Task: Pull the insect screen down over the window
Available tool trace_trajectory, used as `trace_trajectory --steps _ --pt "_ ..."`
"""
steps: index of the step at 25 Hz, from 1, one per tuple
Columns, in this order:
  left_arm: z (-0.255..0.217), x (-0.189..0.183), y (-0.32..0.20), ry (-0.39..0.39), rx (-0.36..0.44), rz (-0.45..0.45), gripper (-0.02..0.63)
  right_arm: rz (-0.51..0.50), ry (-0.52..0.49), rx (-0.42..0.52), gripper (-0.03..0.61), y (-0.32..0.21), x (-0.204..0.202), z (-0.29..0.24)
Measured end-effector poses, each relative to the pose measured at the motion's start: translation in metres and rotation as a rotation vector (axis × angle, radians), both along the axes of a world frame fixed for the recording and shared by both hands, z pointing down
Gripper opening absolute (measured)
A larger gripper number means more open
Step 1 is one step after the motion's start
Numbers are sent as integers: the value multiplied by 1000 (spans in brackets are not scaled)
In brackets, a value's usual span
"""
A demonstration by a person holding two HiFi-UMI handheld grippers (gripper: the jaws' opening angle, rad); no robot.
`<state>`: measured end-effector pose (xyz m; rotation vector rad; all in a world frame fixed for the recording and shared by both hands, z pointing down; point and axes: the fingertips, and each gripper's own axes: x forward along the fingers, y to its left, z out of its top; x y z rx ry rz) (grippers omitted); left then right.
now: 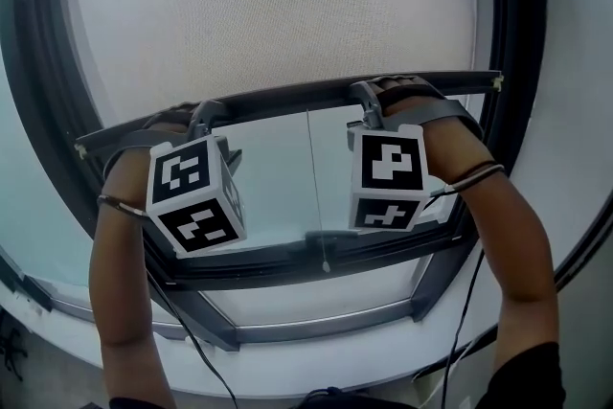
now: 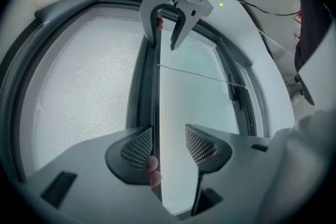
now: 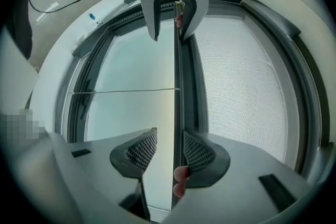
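While the insect screen (image 1: 278,5) covers the upper part of the window, its dark bottom bar (image 1: 287,96) sits partway down, well above the lower frame rail (image 1: 316,254).

The left gripper (image 1: 203,120) straddles the bar near its left end. Its jaws stand moderately apart, not clamped: the bar (image 2: 155,92) lies against the left pad, with a clear gap to the right pad. The person's fingertips (image 2: 152,168) press on the bar beside that pad.

A thin pull cord (image 1: 311,177) hangs from mid-bar across the glass pane (image 1: 278,177).

The right gripper (image 1: 369,105) straddles the bar near its right end. Its jaws are likewise apart, with the bar (image 3: 177,71) against the right pad.

Cables (image 1: 469,302) trail from both wrists.
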<state>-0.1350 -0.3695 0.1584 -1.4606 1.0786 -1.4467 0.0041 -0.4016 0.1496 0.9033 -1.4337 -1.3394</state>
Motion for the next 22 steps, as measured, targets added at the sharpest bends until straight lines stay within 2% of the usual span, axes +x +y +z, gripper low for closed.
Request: trace_trajectory --steps 4,16,22 --pt "3 -3 5 8 -38 15 201 3 26 -64 160 6 -3 2" --pt "7 -10 3 49 -43 33 201 22 33 -81 160 7 -10 6" --pt "13 -14 4 66 -95 36 201 21 62 -155 160 8 -14 10"
